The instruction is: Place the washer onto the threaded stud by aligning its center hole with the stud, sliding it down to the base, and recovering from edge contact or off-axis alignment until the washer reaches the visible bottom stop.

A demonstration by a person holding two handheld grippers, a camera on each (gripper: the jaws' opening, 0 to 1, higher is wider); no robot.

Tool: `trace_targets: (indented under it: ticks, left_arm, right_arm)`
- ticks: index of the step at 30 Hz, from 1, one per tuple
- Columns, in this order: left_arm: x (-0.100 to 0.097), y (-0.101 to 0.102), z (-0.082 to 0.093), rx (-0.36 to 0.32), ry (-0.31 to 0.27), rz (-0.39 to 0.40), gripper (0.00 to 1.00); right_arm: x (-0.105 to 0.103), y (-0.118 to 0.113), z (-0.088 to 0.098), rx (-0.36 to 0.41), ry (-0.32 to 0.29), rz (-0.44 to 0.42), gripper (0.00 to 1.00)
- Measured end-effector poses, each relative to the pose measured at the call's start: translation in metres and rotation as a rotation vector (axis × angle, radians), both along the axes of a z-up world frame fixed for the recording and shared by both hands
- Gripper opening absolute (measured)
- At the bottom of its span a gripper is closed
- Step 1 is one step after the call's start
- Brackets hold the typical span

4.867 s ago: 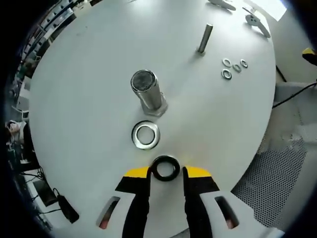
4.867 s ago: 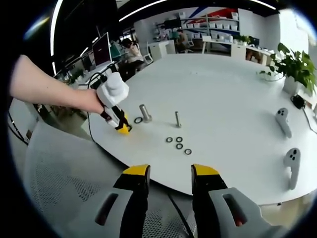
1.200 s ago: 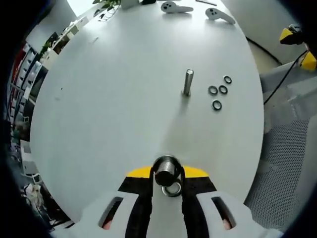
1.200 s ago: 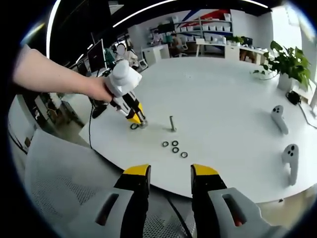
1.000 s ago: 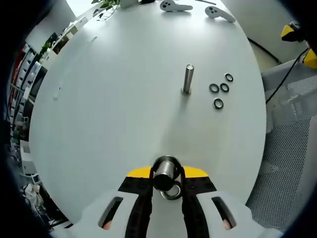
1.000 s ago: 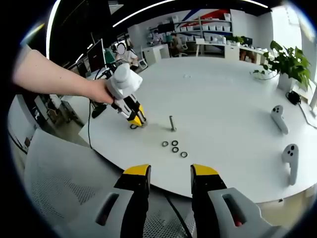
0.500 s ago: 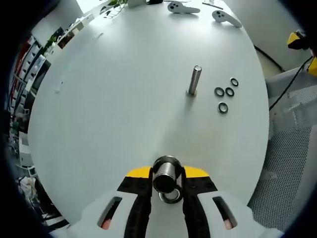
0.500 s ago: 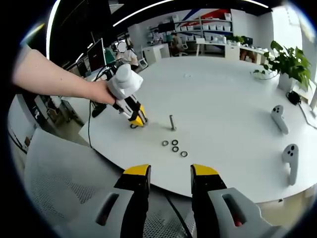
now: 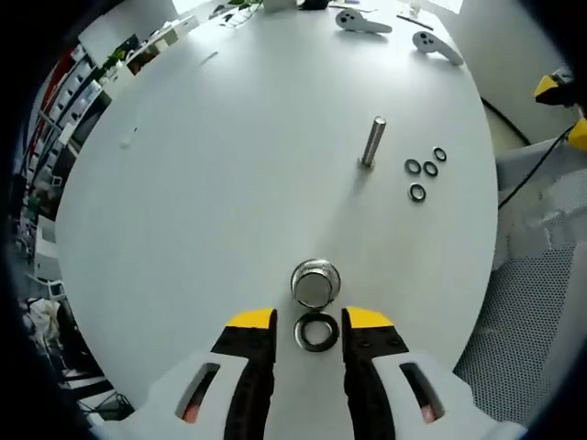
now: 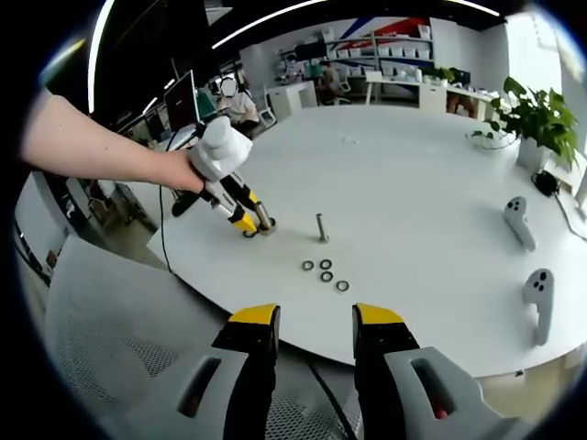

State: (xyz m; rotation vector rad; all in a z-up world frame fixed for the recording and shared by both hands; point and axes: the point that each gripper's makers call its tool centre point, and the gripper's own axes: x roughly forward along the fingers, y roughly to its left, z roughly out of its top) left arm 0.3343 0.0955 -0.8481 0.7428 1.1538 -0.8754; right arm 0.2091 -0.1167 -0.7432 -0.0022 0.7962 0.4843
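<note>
- Yellow-tipped, black-sided jaws of your left gripper [image 9: 308, 323] stand spread, with nothing pinched between them; a dark flat ring, the washer [image 9: 317, 332], lies on the worktop [image 9: 220, 165] in the gap between the tips, its hole facing up.
- Bright metal just beyond the washer is the wide stud [image 9: 315, 283], a smooth cylinder seen nearly end-on, so its long axis rises straight off the worktop toward the camera; its round top face is shiny and bare.
- Whether the washer's rim touches the foot of that stud you cannot tell from the left gripper view; they sit just beside each other.
- Farther out stands a thin metal pin [image 9: 372, 141], upright with a slight lean in the picture, and near it three small dark rings [image 9: 425, 171] lie flat in a loose cluster.
- White, matte and round, the worktop carries two pale handheld controllers [image 9: 396, 27] at its far edge.
- From the right gripper view, your left hand [image 10: 182, 171] wraps a white rounded handle, forearm bare and stretched in from the left; the left gripper [image 10: 248, 223] slants down so its yellow tips sit beside the wide stud [image 10: 263, 216] at the worktop's near edge.
- Your right gripper [image 10: 315, 321] hangs off the worktop over a grey mesh chair [image 10: 119, 321], well apart from the studs, jaws spread and holding nothing.
- A leafy green plant [image 10: 539, 115] stands at the far right edge.
</note>
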Motion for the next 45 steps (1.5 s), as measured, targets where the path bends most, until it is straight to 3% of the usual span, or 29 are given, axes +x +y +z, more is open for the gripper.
trace_targets:
  ticks: [13, 29, 31, 36, 42, 45]
  left_arm:
    - [-0.009, 0.013, -0.016, -0.005, 0.043, 0.088, 0.29]
    - [-0.008, 0.010, -0.021, -0.003, 0.059, 0.095, 0.26]
    - [-0.009, 0.011, -0.020, 0.010, 0.064, 0.097, 0.21]
    - [-0.011, 0.011, -0.020, 0.015, 0.059, 0.113, 0.21]
    - [-0.022, 0.021, -0.020, 0.083, 0.111, 0.070, 0.21]
    - [-0.025, 0.023, -0.020, 0.086, 0.107, 0.076, 0.21]
  right_arm:
    - [0.000, 0.000, 0.000, -0.001, -0.001, 0.002, 0.34]
    - [0.000, 0.001, -0.001, -0.004, 0.003, 0.008, 0.34]
    - [0.001, 0.000, 0.000, -0.001, -0.001, 0.004, 0.34]
    - [0.000, 0.000, 0.000, 0.001, -0.002, 0.003, 0.34]
    - [0.000, 0.001, 0.001, 0.004, -0.004, 0.003, 0.34]
    - [0.000, 0.001, 0.001, 0.005, -0.005, 0.003, 0.34]
